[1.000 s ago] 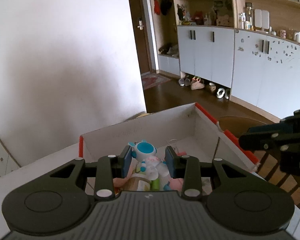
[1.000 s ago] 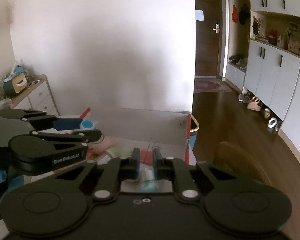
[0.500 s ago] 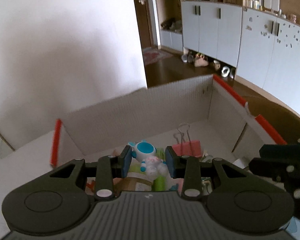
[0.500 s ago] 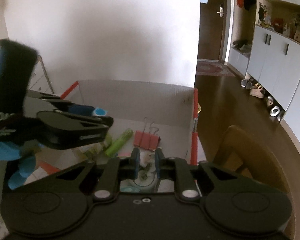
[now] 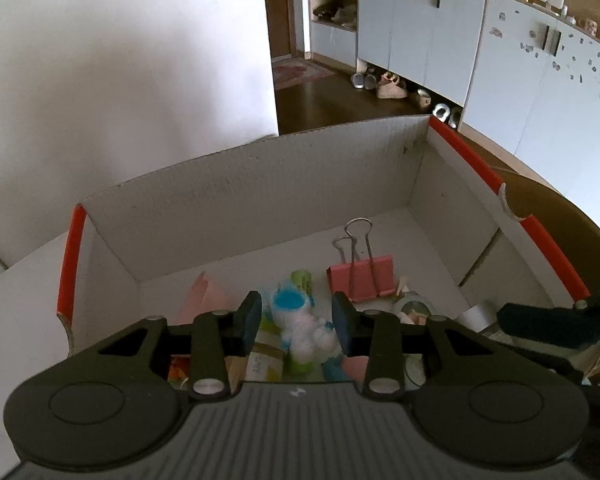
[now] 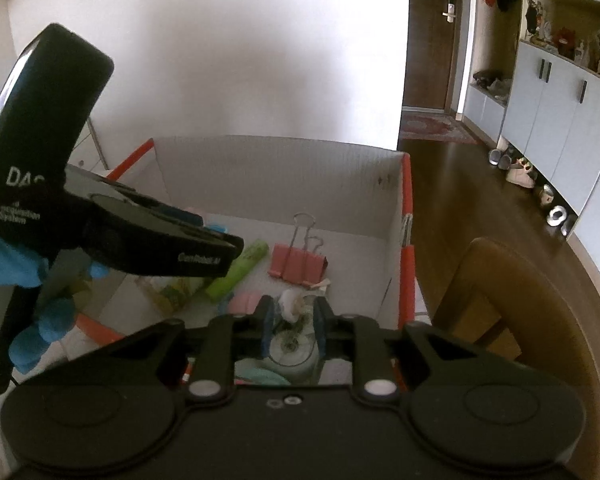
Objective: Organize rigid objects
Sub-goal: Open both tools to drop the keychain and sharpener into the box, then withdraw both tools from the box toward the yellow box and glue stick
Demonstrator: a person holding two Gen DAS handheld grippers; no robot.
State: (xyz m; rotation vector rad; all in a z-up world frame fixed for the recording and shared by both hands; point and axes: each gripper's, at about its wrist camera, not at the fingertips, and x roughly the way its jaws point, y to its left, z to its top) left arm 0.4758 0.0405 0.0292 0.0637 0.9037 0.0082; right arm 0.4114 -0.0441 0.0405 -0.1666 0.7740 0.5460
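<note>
A white cardboard box [image 5: 260,200] with red edges holds several small objects. My left gripper [image 5: 296,316] is over the box, its blue pads shut on a white and blue toy figure [image 5: 300,324]. My right gripper [image 6: 292,320] is over the box's near right part, its pads shut on a round clear object with a white top [image 6: 294,328]. A pink binder clip [image 5: 360,276] and a green tube [image 6: 238,270] lie on the box floor. The left gripper also shows in the right wrist view [image 6: 204,248].
A wooden chair back [image 6: 512,304] stands right of the box [image 6: 292,184]. A white wall is behind it. Beyond are a dark wooden floor, white cabinets [image 5: 420,32] and shoes. A small bottle [image 5: 264,360] and pink items lie in the box.
Both grippers have moved forward and tilted down over the box, so its floor and contents now show. Each still holds its object.
</note>
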